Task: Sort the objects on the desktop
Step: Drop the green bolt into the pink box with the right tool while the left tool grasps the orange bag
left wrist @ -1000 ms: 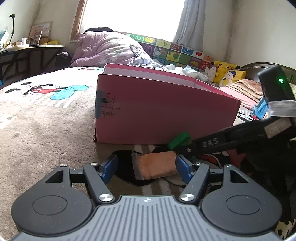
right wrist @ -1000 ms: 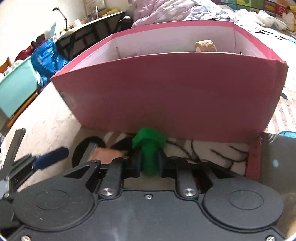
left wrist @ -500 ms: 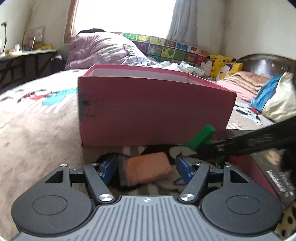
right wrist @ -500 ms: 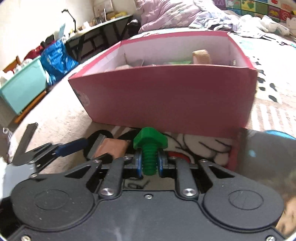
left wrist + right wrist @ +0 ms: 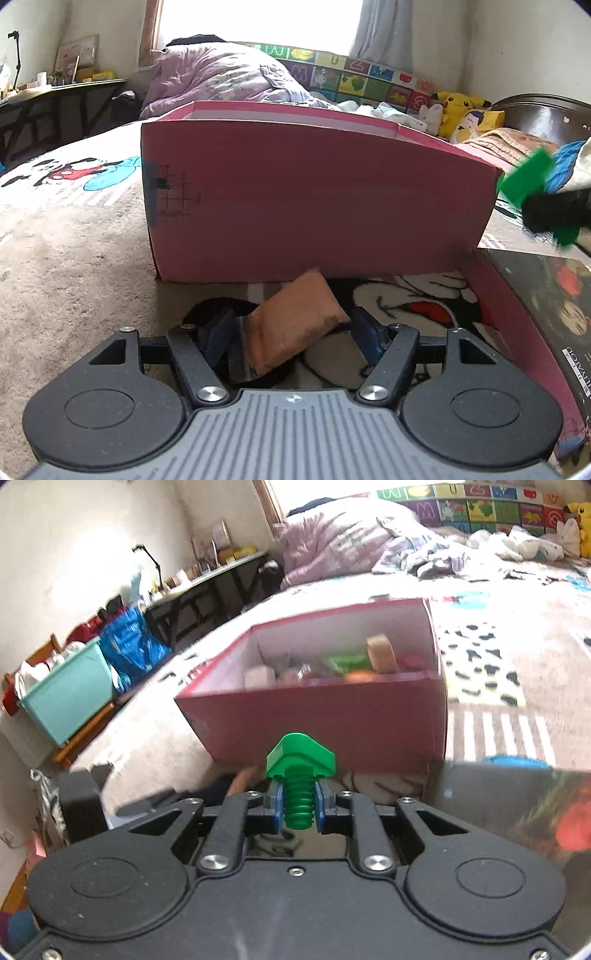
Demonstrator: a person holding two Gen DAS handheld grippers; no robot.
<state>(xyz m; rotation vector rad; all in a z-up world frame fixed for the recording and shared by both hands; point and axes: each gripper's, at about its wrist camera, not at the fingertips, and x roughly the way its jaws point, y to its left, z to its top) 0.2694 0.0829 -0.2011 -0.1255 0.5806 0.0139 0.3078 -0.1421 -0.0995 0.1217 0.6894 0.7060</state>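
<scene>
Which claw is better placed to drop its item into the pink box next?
Right claw: it grips the green bolt, raised near the pink box. Left claw is low, open around the orange pouch.

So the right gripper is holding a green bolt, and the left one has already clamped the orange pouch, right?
Not quite. The left gripper is open around the orange pouch, as the left wrist view shows. The right gripper does hold the green bolt.

Bright window (image 5: 255, 22) (curtained), cartoon bedspread (image 5: 66, 206), dark desk (image 5: 218, 579).
</scene>
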